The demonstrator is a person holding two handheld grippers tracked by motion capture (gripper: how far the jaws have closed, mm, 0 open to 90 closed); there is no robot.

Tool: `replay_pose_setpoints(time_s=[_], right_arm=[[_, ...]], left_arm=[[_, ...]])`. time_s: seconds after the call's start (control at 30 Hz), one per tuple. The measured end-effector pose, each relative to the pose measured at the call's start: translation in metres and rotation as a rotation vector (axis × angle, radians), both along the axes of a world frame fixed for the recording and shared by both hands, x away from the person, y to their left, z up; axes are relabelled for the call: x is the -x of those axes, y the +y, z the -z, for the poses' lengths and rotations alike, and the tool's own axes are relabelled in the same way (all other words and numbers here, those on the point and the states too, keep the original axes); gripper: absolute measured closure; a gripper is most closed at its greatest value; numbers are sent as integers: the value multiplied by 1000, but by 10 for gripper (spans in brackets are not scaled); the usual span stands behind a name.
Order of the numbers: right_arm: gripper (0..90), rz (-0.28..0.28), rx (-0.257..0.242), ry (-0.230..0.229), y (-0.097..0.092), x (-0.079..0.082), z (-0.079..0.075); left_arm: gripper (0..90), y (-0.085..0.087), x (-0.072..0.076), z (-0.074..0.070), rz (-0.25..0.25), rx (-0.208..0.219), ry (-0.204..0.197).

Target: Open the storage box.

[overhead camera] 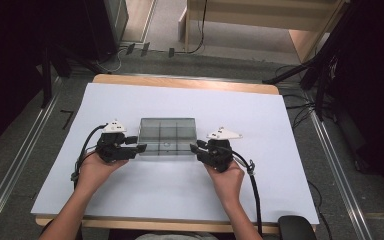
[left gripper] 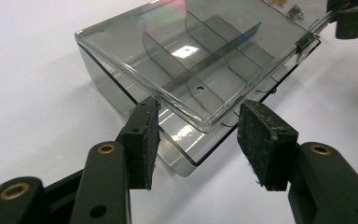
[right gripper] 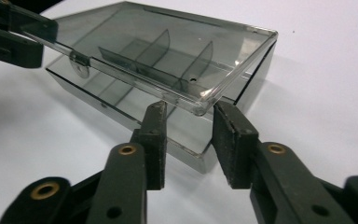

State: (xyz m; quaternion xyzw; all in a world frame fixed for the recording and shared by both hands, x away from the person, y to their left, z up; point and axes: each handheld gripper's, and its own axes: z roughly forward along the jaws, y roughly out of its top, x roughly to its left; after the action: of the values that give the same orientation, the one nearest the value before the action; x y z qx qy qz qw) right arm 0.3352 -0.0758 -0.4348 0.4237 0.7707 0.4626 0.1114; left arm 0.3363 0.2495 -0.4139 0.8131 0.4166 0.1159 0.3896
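Two open claws, left point(overhead camera: 141, 147) and right point(overhead camera: 194, 148), flank a smoky clear-plastic compartment box point(overhead camera: 167, 136) at the white worktop's point(overhead camera: 280, 165) middle; light, rigid, slick, best gripped at its lid's front corners.

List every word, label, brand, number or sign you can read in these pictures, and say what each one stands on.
None can be read.
The clear compartment box, its lid, the white table sheet, the left gripper and the right gripper bear no legible writing.
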Motion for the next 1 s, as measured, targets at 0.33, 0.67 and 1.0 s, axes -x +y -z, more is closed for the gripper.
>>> replay_pose_setpoints(time_s=[0.33,0.67,1.0], right_arm=[[635,-8,28,-29,0,-6,-11],[629,-25,51,-50,1,-16,-22],[628,-40,74,-44,3,-26,-31]], left_arm=[[463,-3,-6,-8,-3,-4,-7],[450,-4,-11,-16,-15,-10,-11],[438,-1,-15,-26,-51,4,-19]])
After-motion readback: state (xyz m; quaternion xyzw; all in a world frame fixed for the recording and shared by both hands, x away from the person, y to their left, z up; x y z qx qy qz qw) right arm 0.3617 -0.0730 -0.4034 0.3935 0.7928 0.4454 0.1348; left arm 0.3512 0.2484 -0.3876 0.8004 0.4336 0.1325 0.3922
